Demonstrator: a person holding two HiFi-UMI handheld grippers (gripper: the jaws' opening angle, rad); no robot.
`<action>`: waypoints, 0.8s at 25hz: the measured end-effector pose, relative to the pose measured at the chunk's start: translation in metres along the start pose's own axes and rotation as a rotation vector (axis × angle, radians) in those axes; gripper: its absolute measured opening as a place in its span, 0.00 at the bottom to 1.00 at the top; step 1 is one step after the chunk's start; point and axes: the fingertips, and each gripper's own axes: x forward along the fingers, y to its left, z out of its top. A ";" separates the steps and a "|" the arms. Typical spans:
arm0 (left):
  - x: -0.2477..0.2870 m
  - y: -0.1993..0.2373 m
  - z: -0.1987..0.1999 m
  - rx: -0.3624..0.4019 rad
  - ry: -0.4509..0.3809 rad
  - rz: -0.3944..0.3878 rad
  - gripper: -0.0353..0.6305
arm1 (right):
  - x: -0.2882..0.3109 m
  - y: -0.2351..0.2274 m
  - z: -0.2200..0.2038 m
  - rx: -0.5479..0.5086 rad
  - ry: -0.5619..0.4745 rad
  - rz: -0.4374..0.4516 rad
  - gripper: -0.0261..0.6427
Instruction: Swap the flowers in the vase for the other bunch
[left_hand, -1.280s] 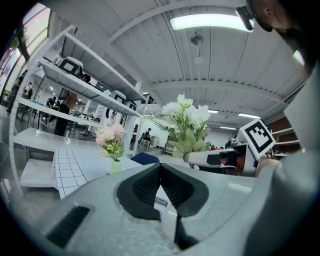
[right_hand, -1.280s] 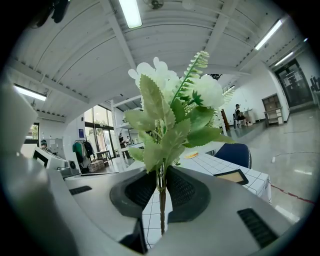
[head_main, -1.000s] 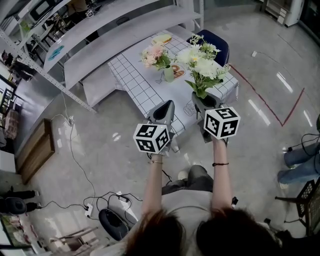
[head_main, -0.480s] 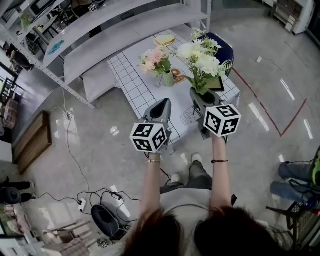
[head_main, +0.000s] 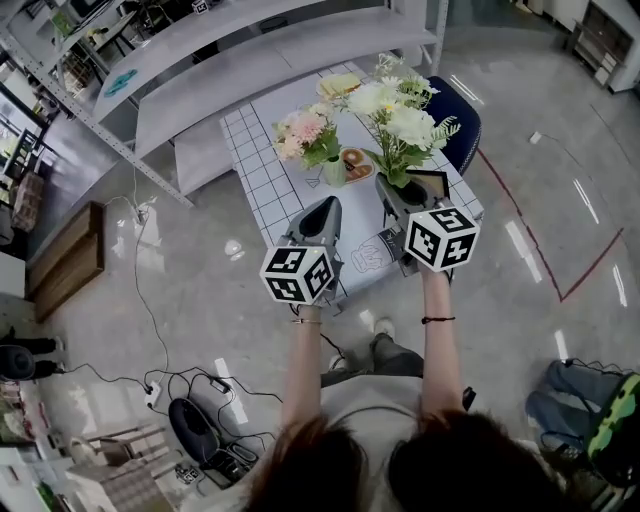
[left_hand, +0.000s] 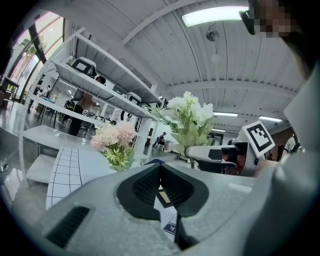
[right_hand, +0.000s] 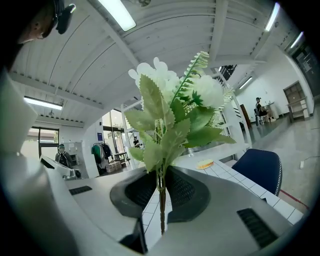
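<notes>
Both tongs have come forward over the grid-patterned desk (head_main: 258, 150) since a second ago, and its near edge, then just ahead of their tips, now lies beneath them. The right tongs (head_main: 397, 192) are clamped on the thin stem (right_hand: 161, 200) of the white bunch (head_main: 398, 112), which stands upright between the dark pads, its green leaves and pale blooms spreading above them. The left tongs (head_main: 324, 207) are pressed together with nothing between them and point level toward the middle of the desk. The pink flowers (head_main: 303, 132) sit in the small pale vase (head_main: 336, 175) near the desk's middle, just to the left of the held bunch and apart from it. A blue chair (head_main: 457, 112) stands at the far right corner of the desk, and long grey shelves (head_main: 200, 65) run behind it.
</notes>
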 end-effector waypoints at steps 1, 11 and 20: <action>0.004 0.001 -0.001 0.000 -0.002 0.012 0.07 | 0.003 -0.004 0.000 0.001 0.003 0.009 0.12; 0.031 0.008 -0.009 -0.045 -0.019 0.110 0.07 | 0.021 -0.031 0.003 0.004 0.037 0.096 0.12; 0.041 0.023 -0.018 -0.068 -0.017 0.201 0.07 | 0.034 -0.042 0.001 0.006 0.053 0.142 0.12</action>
